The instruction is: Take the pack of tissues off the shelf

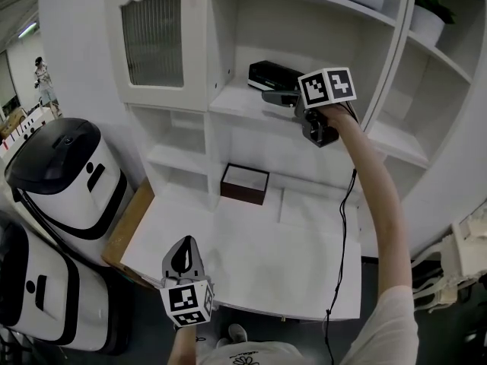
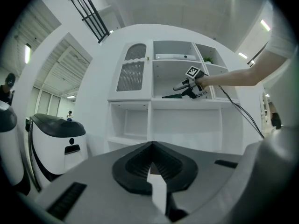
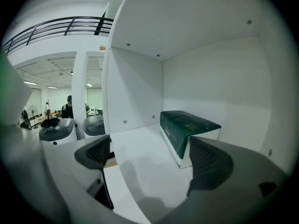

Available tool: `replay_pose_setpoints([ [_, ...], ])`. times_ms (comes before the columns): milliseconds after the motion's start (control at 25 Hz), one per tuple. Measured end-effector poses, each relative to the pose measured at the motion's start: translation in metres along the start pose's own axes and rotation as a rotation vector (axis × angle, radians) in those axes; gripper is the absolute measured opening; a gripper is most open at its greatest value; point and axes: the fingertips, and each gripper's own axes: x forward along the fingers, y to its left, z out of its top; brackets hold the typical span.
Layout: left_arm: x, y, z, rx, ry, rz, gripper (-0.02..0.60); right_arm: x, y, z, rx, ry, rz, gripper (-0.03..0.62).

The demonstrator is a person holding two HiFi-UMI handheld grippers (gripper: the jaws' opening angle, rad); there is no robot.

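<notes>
A dark green pack of tissues (image 1: 272, 73) with a white side lies on the upper shelf (image 1: 236, 105) of the white cabinet. In the right gripper view the pack (image 3: 186, 127) rests toward the back right of the compartment. My right gripper (image 1: 280, 97) is raised to that shelf and stands open (image 3: 152, 155), just short of the pack, with nothing between its fingers. My left gripper (image 1: 183, 261) hangs low over the desk's front edge, shut and empty (image 2: 152, 171). From there the pack (image 2: 174, 95) and the right gripper (image 2: 183, 86) show far off.
A dark brown open box (image 1: 244, 183) sits at the back of the white desk top (image 1: 259, 257). A ribbed-glass cabinet door (image 1: 152, 38) is left of the shelf. White and black machines (image 1: 65, 175) stand at the left. A cable (image 1: 342, 226) hangs from my right arm.
</notes>
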Motion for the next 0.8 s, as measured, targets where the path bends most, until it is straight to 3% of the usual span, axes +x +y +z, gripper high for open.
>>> replay_pose_setpoints([
  [240,-0.009,0.004,0.002,-0.003,-0.008,0.01,0.0,0.006,0.023,0.001,-0.027,-0.004,0.026,0.538],
  [400,-0.01,0.009,0.001,-0.014,-0.012,0.013,0.0,-0.006,-0.005,0.008,-0.016,-0.049,-0.076,0.538],
  [560,-0.002,0.005,0.0,-0.022,-0.02,-0.001,0.0,-0.016,-0.046,0.006,-0.006,-0.015,-0.152,0.54],
  [800,0.014,-0.005,-0.008,-0.022,0.005,-0.011,0.0,-0.009,-0.067,-0.002,0.014,0.03,-0.086,0.54],
])
